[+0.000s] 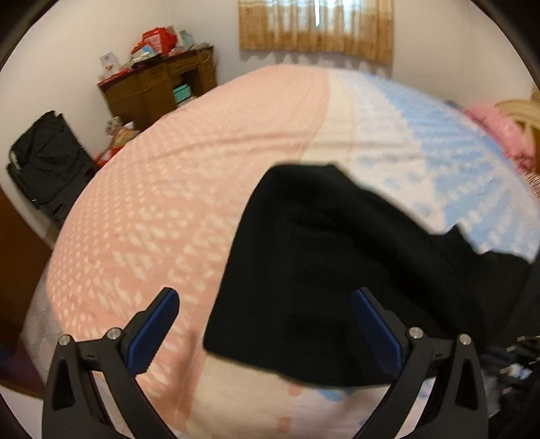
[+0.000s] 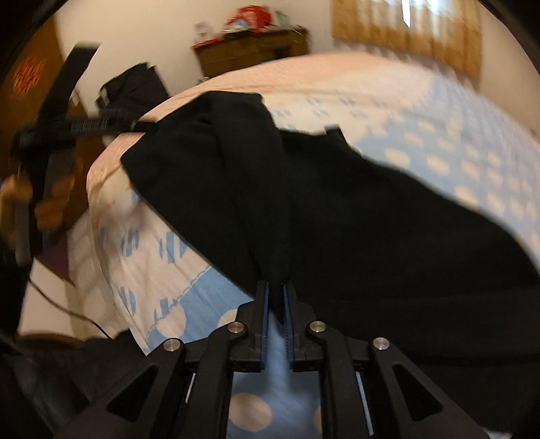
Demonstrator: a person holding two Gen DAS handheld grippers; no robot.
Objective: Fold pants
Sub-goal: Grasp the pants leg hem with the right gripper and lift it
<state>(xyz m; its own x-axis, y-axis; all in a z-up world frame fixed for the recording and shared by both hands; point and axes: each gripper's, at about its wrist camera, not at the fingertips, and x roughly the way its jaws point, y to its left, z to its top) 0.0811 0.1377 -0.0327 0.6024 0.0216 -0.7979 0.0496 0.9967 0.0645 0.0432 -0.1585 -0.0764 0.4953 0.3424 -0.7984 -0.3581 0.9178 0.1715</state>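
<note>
The black pants (image 1: 337, 270) lie spread on the bed (image 1: 168, 202), over the seam where the pink side of the cover meets the blue-and-white side. Toward the near edge of the bed the cloth bunches and rises off the cover.

The right claw (image 2: 276, 293) has its blue pads nearly together, pinching a raised ridge of the pants between them at the bed's near edge; the fabric runs up from the pads in a fold and fans out across the bed.

The left claw (image 1: 266, 324) stands wide apart, with nothing between its pads (image 1: 153, 329). Its left finger hangs over the pink part of the bed and its right finger (image 1: 378, 329) over the black cloth, though the blur hides whether either touches. In the right wrist view the left claw shows beside the bed's left edge, gripped by a hand (image 2: 50, 199).

Beyond the bed's far corner stands a brown cabinet (image 1: 158, 87) heaped with boxes, and a curtain (image 1: 315, 28) hangs on the wall behind the bed.
</note>
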